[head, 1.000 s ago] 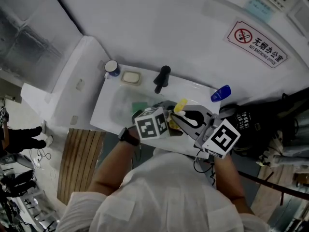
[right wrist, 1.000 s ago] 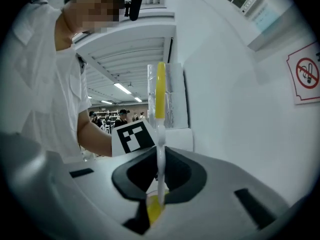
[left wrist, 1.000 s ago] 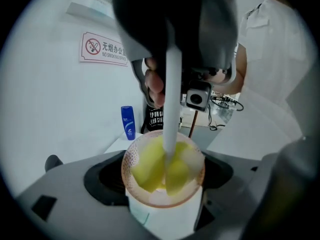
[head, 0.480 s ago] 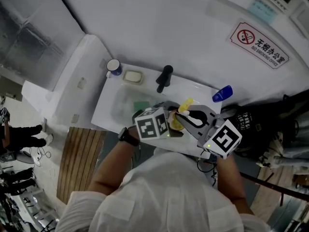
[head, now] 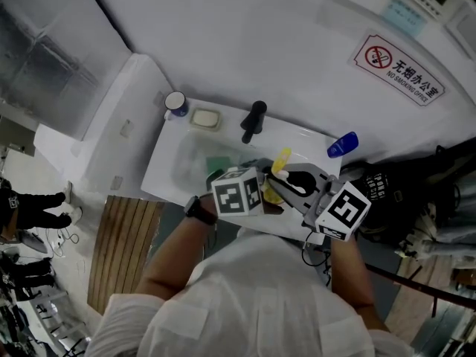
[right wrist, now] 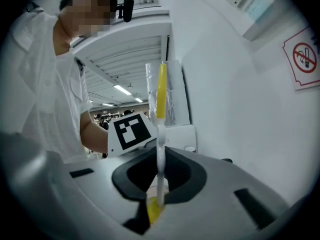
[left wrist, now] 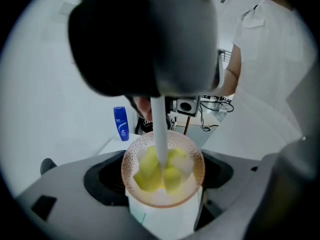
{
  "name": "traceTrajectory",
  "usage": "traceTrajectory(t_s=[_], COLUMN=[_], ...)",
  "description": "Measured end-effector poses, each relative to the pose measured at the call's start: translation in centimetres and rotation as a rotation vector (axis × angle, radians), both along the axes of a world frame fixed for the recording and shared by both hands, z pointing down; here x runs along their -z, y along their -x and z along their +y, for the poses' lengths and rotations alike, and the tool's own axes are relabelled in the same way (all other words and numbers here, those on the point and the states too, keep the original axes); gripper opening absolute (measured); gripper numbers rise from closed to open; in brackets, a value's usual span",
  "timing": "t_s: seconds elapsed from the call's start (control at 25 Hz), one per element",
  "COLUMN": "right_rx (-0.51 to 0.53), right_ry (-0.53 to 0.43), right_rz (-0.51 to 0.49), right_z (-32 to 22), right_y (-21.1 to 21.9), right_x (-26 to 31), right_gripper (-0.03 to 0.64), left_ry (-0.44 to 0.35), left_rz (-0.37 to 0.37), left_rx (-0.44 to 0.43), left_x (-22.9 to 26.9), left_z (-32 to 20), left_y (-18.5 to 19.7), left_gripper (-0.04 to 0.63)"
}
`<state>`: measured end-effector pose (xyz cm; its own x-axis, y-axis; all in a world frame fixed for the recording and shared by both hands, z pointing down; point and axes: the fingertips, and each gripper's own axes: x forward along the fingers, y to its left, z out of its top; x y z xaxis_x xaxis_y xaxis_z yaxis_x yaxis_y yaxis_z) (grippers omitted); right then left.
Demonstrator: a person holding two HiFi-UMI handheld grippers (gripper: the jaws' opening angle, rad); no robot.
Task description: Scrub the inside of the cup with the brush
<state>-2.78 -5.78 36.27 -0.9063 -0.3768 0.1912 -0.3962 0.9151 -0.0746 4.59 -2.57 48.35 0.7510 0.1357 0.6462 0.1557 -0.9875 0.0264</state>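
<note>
**Left gripper view:** the left gripper (left wrist: 162, 180) is clamped on the cup (left wrist: 165, 209), one jaw on each side of the wall. The mouth faces the camera, and we judge this grip leaves the opening free for the tool.
- The cup has a white wall and a translucent, orange-tinted rim speckled with droplets or suds.
- The brush (left wrist: 160, 134) comes in from above, and its white shaft runs straight down the middle.
- Its yellow foam head (left wrist: 155, 173) sits deep inside and fills most of the bore, so the foam looks to be against the wall. We read this as mid-scrub.
- A blue bottle (left wrist: 120, 124) stands far left on the counter.

**Right gripper view:** the right gripper (right wrist: 160, 176) is closed narrow on the brush's white shaft, roughly mid-length.
- The yellow handle end (right wrist: 161, 91) sticks up past the jaws and the foam end drops below them.
- We judge the mid-shaft grip gives reach into the cup while the jaws stay clear of the rim.
- The left gripper's marker cube (right wrist: 131, 131) is just beyond, to the left.

**Head view:** both grippers meet over the near right part of the sink (head: 175, 166), with the cup held between them.
- Our guess is that working above the basin lets drips fall in.
- The faucet (head: 253, 120) is at the far edge and the blue bottle is far right.
- The cube mostly covers the cup here.
</note>
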Motion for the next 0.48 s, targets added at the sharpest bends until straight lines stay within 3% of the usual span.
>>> traceTrajectory(t_s=[0.48], right_rx=[-0.019], right_ry=[-0.068], right_rz=[0.089], right_z=[0.1], right_y=[-0.9], right_x=[1.1], right_gripper=[0.025], left_ry=[-0.01], left_rz=[0.019], left_rx=[0.021], left_x=[0.4], left_z=[-0.2], left_y=[0.3], left_gripper=[0.385])
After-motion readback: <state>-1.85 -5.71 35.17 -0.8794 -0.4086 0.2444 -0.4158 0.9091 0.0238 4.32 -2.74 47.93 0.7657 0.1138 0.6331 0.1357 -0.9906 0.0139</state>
